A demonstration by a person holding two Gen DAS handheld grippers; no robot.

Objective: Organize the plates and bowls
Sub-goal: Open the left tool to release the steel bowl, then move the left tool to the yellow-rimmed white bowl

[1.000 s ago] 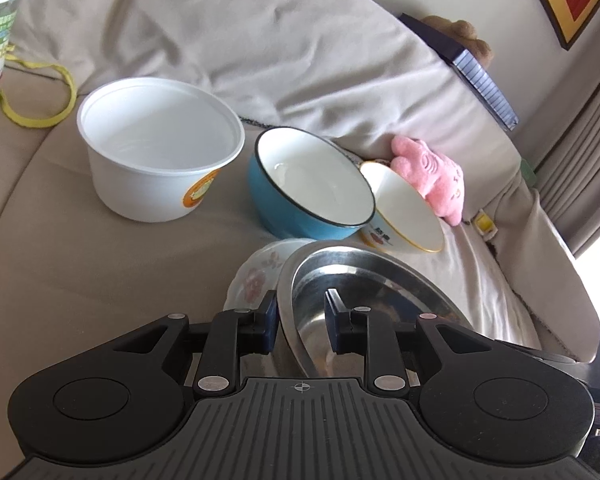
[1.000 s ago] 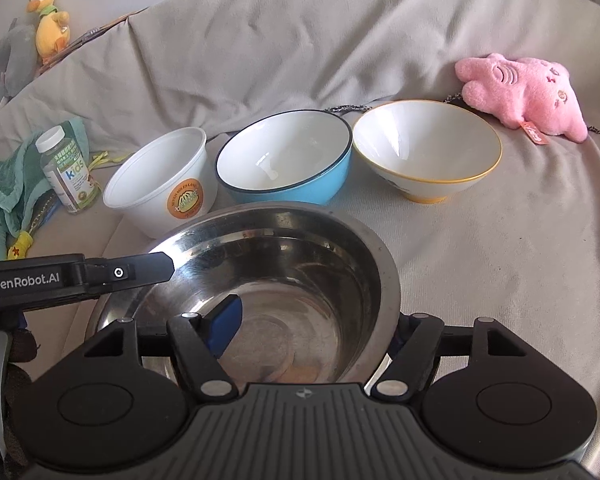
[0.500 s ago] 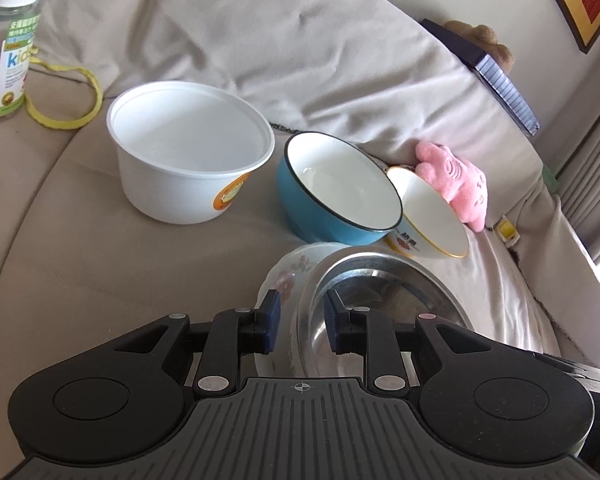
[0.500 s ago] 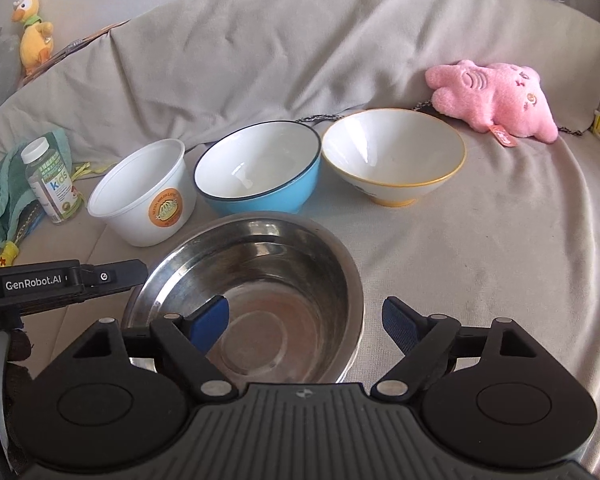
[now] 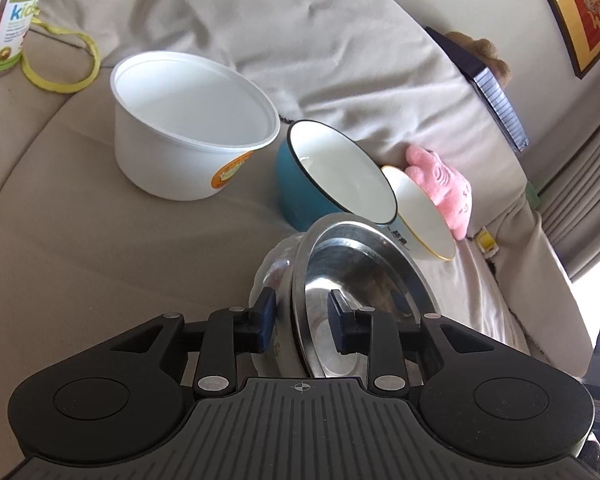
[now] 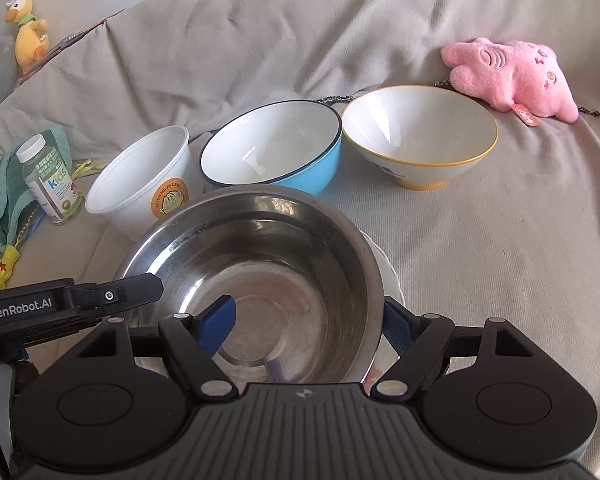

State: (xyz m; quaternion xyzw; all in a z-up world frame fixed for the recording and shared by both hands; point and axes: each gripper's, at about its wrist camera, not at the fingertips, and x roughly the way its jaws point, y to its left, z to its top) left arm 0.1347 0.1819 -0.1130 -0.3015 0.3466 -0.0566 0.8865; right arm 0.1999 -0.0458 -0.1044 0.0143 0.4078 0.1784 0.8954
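- Landmark: steel bowl (image 6: 260, 264); it sits low and central on a beige covered sofa (image 6: 500, 260), nested on a white patterned plate (image 6: 384, 268) whose edge shows past the bowl's right rim in the right wrist view and past its left side (image 5: 268, 276) in the left wrist view
- Left gripper (image 5: 300, 316): fingers straddle the steel bowl's near rim (image 5: 300, 280), one pad outside by the plate, one inside the bowl; jaws narrow and opening; a visible gap on each side of the rim, so no pad presses on it
- Right gripper (image 6: 308, 320): left pad (image 6: 218, 320) inside the steel bowl, right pad (image 6: 396, 328) outside the bowl's right wall over the plate; jaws wide and closing, bowl wall between them; pads do not appear to press on it
- Behind the steel bowl, in a row: white plastic tub (image 6: 144, 184) to its left rear; blue bowl (image 6: 272, 152) straight behind, just beside the tub; yellow-rimmed white bowl (image 6: 420, 136) to its right rear, touching or nearly touching the blue bowl
- Pink plush toy (image 6: 512, 76) beyond the yellow-rimmed bowl, against the sofa back
- Far left of the steel bowl: vitamin bottle (image 6: 48, 180) upright beside a teal cloth (image 6: 0, 200); yellow duck toy (image 6: 24, 28) up on the sofa back
- Left gripper's black body marked GenRobot.AI (image 6: 40, 308) reaches the steel bowl's left rim in the right wrist view
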